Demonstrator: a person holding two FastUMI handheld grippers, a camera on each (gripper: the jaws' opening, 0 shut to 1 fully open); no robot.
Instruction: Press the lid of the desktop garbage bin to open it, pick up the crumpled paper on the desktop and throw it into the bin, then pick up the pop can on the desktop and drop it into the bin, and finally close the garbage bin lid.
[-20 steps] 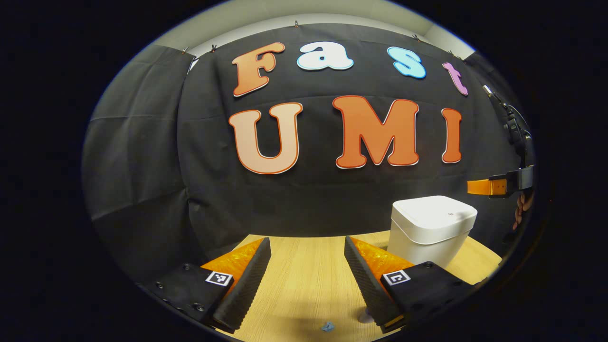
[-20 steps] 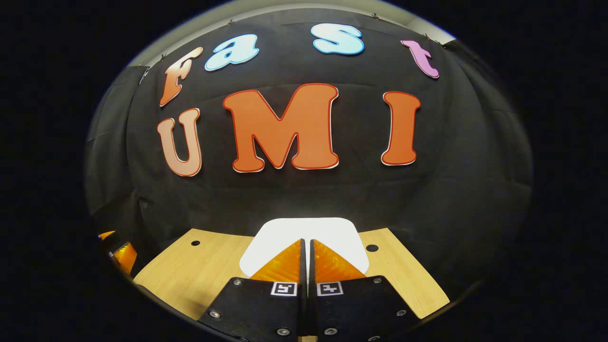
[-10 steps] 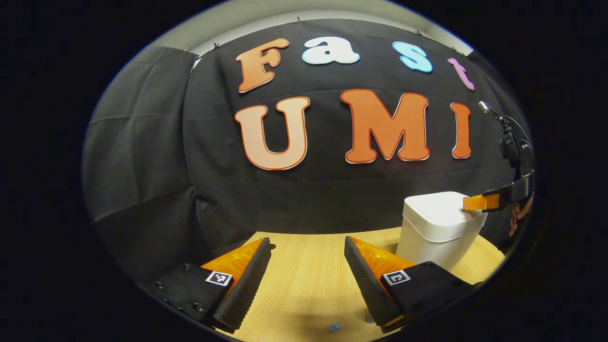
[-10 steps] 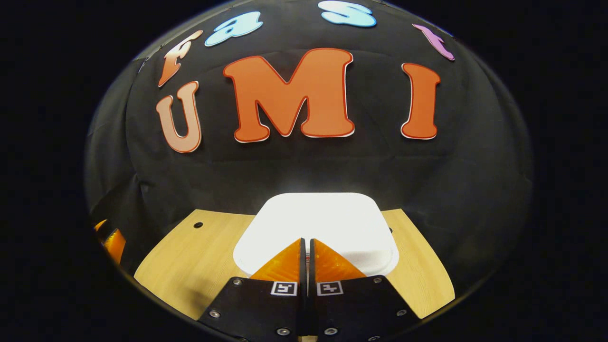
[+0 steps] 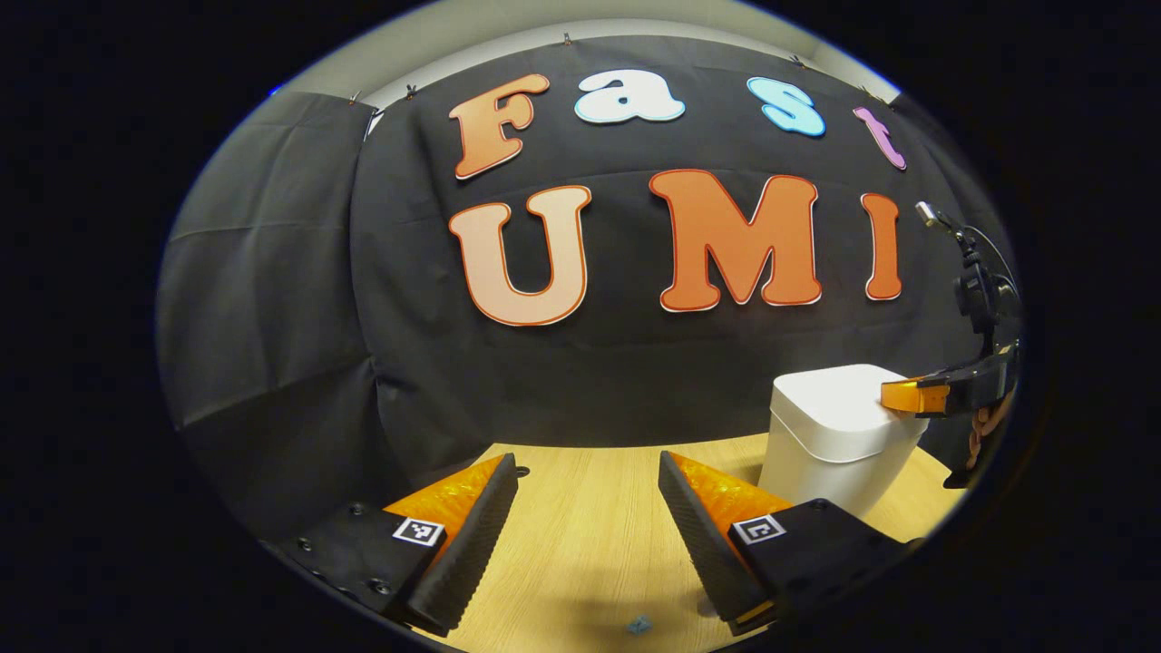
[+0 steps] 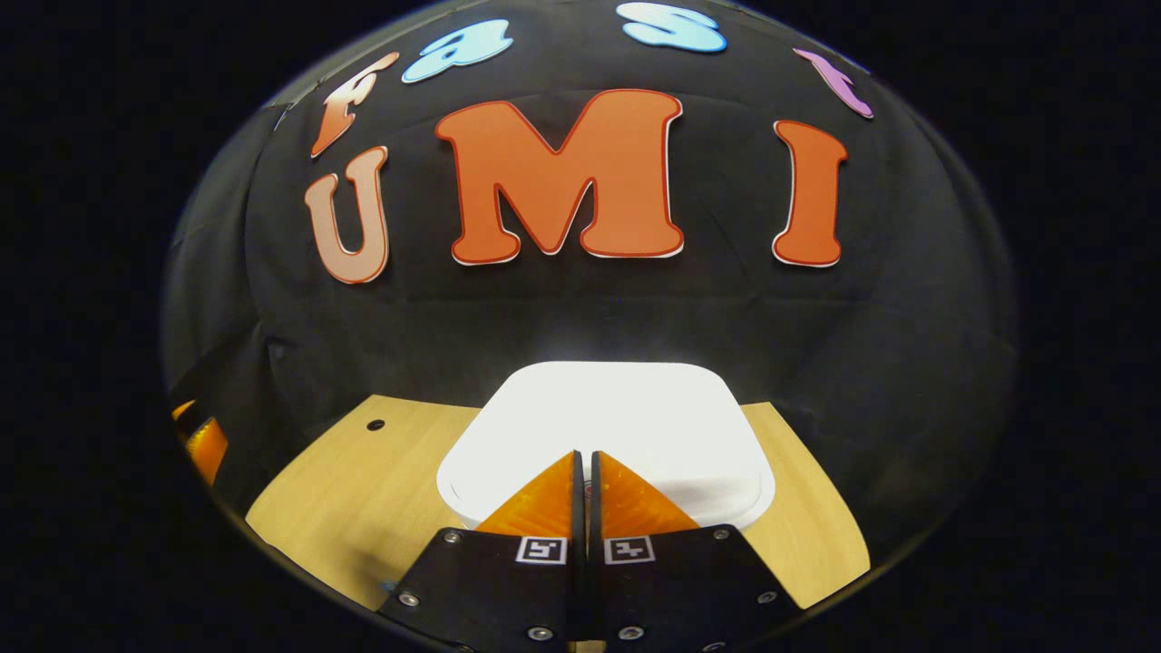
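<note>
Your right tongs (image 6: 584, 458) are clenched, tips resting on the closed lid (image 6: 626, 408) of the white bin (image 5: 830, 435), which stands on the bench (image 5: 590, 526). Your left tongs (image 5: 588, 472) hang released above the bench. No readable writing on the bin.

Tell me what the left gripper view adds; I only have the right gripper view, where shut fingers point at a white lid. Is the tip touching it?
Observer: Seen from the side, the right gripper meets the garbage bin lid at its edge and looks to be touching.
Operator: Is the lid open?
Observer: No. It sits flat on the bin body, with no gap showing.
Operator: And the left gripper?
Observer: The left gripper is open above the wooden table, holding nothing.
</note>
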